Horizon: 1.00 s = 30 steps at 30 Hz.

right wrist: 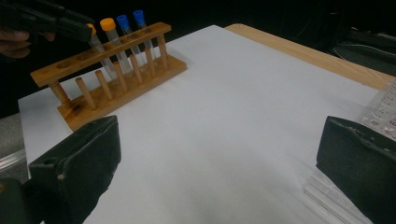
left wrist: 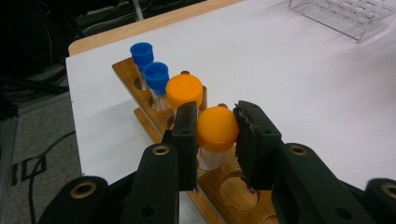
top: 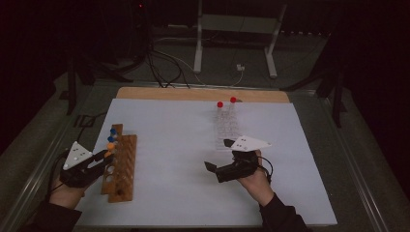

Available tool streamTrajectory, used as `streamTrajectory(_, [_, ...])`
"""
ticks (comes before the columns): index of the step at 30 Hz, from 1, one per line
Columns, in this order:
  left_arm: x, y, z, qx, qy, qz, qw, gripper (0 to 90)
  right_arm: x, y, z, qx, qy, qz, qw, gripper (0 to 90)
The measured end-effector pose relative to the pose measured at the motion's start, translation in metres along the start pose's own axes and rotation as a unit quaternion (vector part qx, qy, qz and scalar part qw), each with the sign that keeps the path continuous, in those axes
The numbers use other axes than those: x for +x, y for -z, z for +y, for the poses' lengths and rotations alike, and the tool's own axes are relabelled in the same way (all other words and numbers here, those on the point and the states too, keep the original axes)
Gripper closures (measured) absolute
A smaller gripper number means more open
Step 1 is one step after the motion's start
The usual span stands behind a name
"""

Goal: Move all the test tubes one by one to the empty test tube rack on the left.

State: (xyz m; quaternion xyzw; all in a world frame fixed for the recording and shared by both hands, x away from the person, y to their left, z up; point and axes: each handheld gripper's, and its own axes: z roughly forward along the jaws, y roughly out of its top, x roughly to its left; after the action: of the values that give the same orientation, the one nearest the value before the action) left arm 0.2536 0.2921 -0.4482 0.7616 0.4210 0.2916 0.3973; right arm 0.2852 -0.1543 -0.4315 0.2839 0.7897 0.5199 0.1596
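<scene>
Orange-capped tube (left wrist: 216, 133) stands upright in the wooden rack (left wrist: 233, 186) by the table's left edge, my left tool (left wrist: 215, 140) clamped on its cap, right tool (right wrist: 219, 172) wide open, empty.

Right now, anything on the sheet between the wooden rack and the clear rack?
No. In the high view the white sheet lies bare between the wooden rack and the clear rack; the right gripper view shows the same.

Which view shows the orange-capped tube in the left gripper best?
The left gripper view: the orange-capped tube sits close up between the left gripper pads, over the wooden rack. The high view shows it tiny and dim; the right gripper view shows its side, far off.
</scene>
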Motion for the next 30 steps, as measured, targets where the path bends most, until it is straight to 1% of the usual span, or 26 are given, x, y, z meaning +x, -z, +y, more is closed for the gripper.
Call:
streamTrajectory(2, [0.000, 0.001, 0.001, -0.003, 0.005, -0.008, 1.0000, 69.1, 0.000, 0.000, 0.000, -0.001, -0.001, 0.000, 1.0000, 0.0])
streamTrajectory(3, [-0.001, 0.002, 0.002, -0.005, 0.009, -0.006, 0.9999, 63.6, 0.000, 0.000, 0.000, -0.002, 0.000, 0.000, 1.0000, 0.0])
streamTrajectory(4, [-0.001, 0.004, 0.003, -0.008, 0.015, -0.013, 0.9998, 58.6, -0.001, 0.001, 0.000, -0.002, 0.000, 0.000, 1.0000, 0.0])
streamTrajectory(7, [-0.004, 0.011, 0.008, -0.022, 0.017, -0.020, 0.9994, 47.4, -0.002, 0.002, 0.001, -0.003, -0.002, -0.001, 1.0000, 0.0])
streamTrajectory(8, [-0.006, 0.014, 0.011, -0.026, 0.017, -0.020, 0.9993, 45.1, -0.002, 0.002, 0.001, -0.003, -0.002, -0.002, 1.0000, 0.0])
streamTrajectory(9, [-0.007, 0.016, 0.013, -0.032, 0.015, -0.023, 0.9991, 41.1, -0.003, 0.002, 0.001, -0.004, -0.003, -0.003, 1.0000, 0.0])
streamTrajectory(10, [-0.010, 0.018, 0.015, -0.036, 0.016, -0.028, 0.9988, 35.8, -0.003, 0.002, 0.001, -0.004, -0.003, -0.003, 1.0000, 0.0])
streamTrajectory(11, [-0.012, 0.019, 0.018, -0.039, 0.014, -0.030, 0.9987, 31.7, -0.004, 0.003, 0.002, -0.005, 0.000, -0.006, 1.0000, 0.0])
streamTrajectory(14, [-0.024, 0.022, 0.026, -0.044, 0.005, -0.047, 0.9979, 16.9, -0.009, 0.005, 0.004, -0.010, -0.002, -0.014, 0.9998, 0.0])
streamTrajectory(15, [-0.027, 0.022, 0.028, -0.049, 0.004, -0.056, 0.9972, 16.1, -0.012, 0.006, 0.005, -0.012, -0.002, -0.018, 0.9998, 0.0])
streamTrajectory(17, [-0.035, 0.021, 0.031, -0.054, 0.003, -0.075, 0.9957, 11.1, -0.018, 0.007, 0.007, -0.017, -0.004, -0.025, 0.9995, 0.0])
streamTrajectory(18, [-0.039, 0.021, 0.033, -0.058, 0.001, -0.086, 0.9946, 8.9, -0.022, 0.008, 0.008, -0.019, -0.006, -0.029, 0.9994, 0.0])
streamTrajectory(20, [-0.047, 0.019, 0.035, -0.065, -0.005, -0.102, 0.9926, 7.5, -0.029, 0.007, 0.010, -0.021, -0.008, -0.040, 0.9990, 0.0])
streamTrajectory(21, [-0.050, 0.018, 0.035, -0.071, -0.007, -0.114, 0.9909, 6.0, -0.034, 0.007, 0.010, -0.022, -0.009, -0.044, 0.9988, 0.0])
streamTrajectory(22, [-0.054, 0.017, 0.036, -0.074, -0.009, -0.120, 0.9899, 3.8, -0.038, 0.006, 0.010, -0.022, -0.008, -0.047, 0.9986, 0.0])
streamTrajectory(24, [-0.061, 0.014, 0.036, -0.085, -0.012, -0.134, 0.9873, 3.8, -0.047, 0.004, 0.010, -0.023, -0.006, -0.059, 0.9980, 0.0])
streamTrajectory(27, [-0.072, 0.009, 0.037, -0.091, -0.017, -0.153, 0.9839, 3.8, -0.062, 0.000, 0.010, -0.024, -0.006, -0.077, 0.9968, 0.0])
streamTrajectory(28, [-0.075, 0.007, 0.037, -0.088, -0.021, -0.160, 0.9829, 3.8, -0.067, -0.001, 0.010, -0.026, -0.004, -0.081, 0.9964, 0.0])
streamTrajectory(30, [-0.081, 0.004, 0.036, -0.087, -0.026, -0.164, 0.9822, 3.8, -0.077, -0.005, 0.010, -0.023, -0.005, -0.089, 0.9958, 0.0])
